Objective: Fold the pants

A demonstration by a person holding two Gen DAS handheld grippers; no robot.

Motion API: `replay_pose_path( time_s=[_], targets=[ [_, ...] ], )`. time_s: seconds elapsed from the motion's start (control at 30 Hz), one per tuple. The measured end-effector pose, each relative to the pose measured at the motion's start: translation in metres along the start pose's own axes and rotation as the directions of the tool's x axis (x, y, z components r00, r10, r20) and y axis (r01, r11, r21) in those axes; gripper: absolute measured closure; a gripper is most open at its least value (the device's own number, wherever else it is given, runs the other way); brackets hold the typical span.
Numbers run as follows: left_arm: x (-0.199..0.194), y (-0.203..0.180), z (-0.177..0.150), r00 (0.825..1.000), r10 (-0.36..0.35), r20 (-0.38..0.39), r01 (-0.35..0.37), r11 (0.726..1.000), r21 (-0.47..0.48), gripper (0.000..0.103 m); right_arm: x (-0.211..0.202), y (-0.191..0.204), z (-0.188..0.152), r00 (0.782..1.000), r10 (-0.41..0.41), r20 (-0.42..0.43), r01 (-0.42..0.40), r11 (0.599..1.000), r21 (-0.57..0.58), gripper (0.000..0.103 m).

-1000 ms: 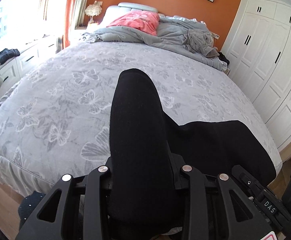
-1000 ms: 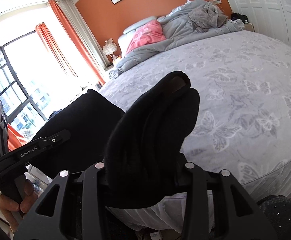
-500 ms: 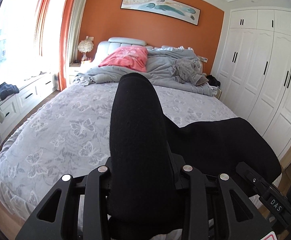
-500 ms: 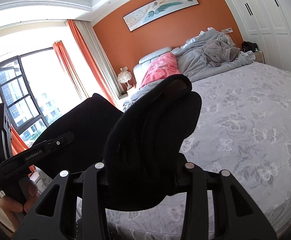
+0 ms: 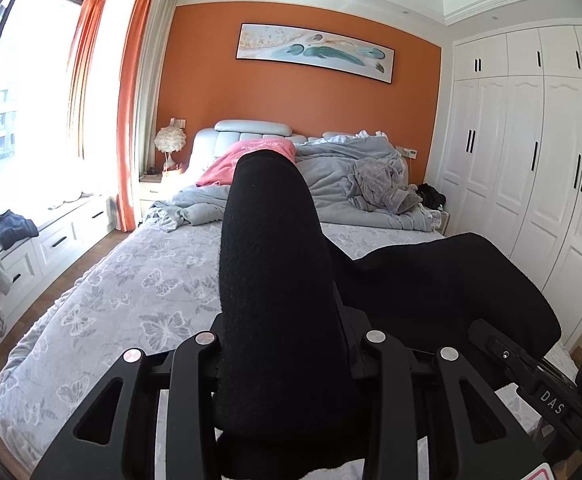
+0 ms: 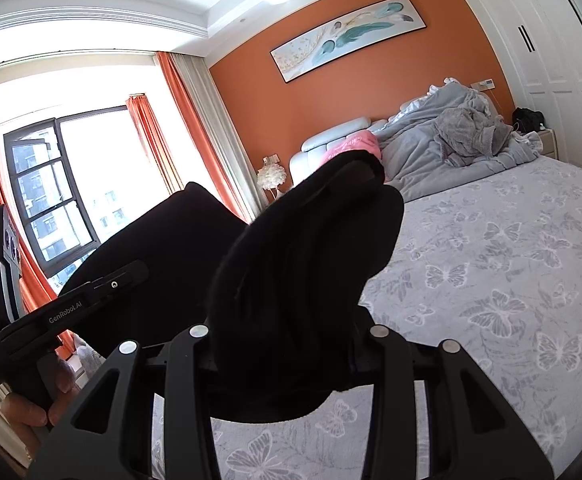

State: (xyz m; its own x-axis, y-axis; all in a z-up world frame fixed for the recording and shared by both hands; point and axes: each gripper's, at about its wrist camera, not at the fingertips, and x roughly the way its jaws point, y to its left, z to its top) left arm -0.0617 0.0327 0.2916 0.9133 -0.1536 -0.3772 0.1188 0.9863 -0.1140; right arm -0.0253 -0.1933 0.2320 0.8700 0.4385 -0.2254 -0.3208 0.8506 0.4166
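While both tongs hold cloth up off the bed, the risks run near to far:

Left tongs: closed on a thick roll of the pants — the fingers are buried in fabric, so how deep the bite goes cannot be told.

Right tongs: likewise clamped on a bunched black wad of the same pants, with a bit of inner lining showing at its tip.

Slip risk: the grips look to be on bulky bunches, not flat edges; a jerk could pull layers free and drop one end.

Fold risk: if the two ends come down uneven, the pants would likely land twisted or creased.

Pants: black, soft, matte knit; stretched between the two tongs, sagging in a broad fold, above the near edge of the bed.

Bed: grey butterfly cover; a heaped quilt lies at the far end, well apart from the pants.
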Motion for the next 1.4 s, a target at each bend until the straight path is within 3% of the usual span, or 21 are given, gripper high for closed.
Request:
replay_pose_path(
  time_s=[0.3,0.63,1.13,1.2,1.23,1.3,1.33,1.37,1.4],
  targets=[
    [0.066,0.007,0.032,0.998,0.047,0.029,-0.048,0.999,0.025,0.072,0.070,-0.025,0.024,1.000,0.027,-0.014,-0.027,1.000,0.005,0.066],
    [0.148,0.016,0.049,0.999,0.046,0.011,-0.047,0.998,0.033,0.071,0.135,-0.063,0.037,1.000,0.010,-0.026,-0.009,1.000,0.025,0.066],
    [0.258,0.027,0.025,0.995,0.058,-0.077,-0.054,0.997,0.051,0.071,0.218,-0.125,0.009,0.994,-0.053,-0.096,0.060,0.996,0.071,0.066],
    [0.273,0.026,0.017,0.993,0.062,-0.096,-0.057,0.997,0.054,0.071,0.234,-0.140,-0.003,0.989,-0.076,-0.123,0.084,0.994,0.063,0.058],
    [0.283,0.027,0.012,0.992,0.061,-0.108,-0.055,0.997,0.052,0.070,0.246,-0.151,-0.010,0.983,-0.097,-0.156,0.107,0.993,0.056,0.054],
    [0.308,0.031,-0.004,0.987,0.064,-0.148,-0.058,0.997,0.042,0.061,0.271,-0.185,-0.036,0.948,-0.195,-0.252,0.213,0.976,0.047,0.025],
    [0.325,0.037,-0.018,0.982,0.059,-0.182,-0.055,0.998,0.027,0.050,0.278,-0.205,-0.050,0.921,-0.254,-0.296,0.278,0.960,0.041,0.022],
    [0.343,0.046,-0.034,0.973,0.067,-0.222,-0.066,0.998,0.013,0.023,0.279,-0.224,-0.063,0.894,-0.308,-0.326,0.336,0.941,0.033,0.022],
    [0.357,0.055,-0.050,0.963,0.100,-0.251,-0.100,0.995,0.011,0.016,0.275,-0.242,-0.073,0.865,-0.354,-0.355,0.390,0.920,0.033,0.023]
  ],
)
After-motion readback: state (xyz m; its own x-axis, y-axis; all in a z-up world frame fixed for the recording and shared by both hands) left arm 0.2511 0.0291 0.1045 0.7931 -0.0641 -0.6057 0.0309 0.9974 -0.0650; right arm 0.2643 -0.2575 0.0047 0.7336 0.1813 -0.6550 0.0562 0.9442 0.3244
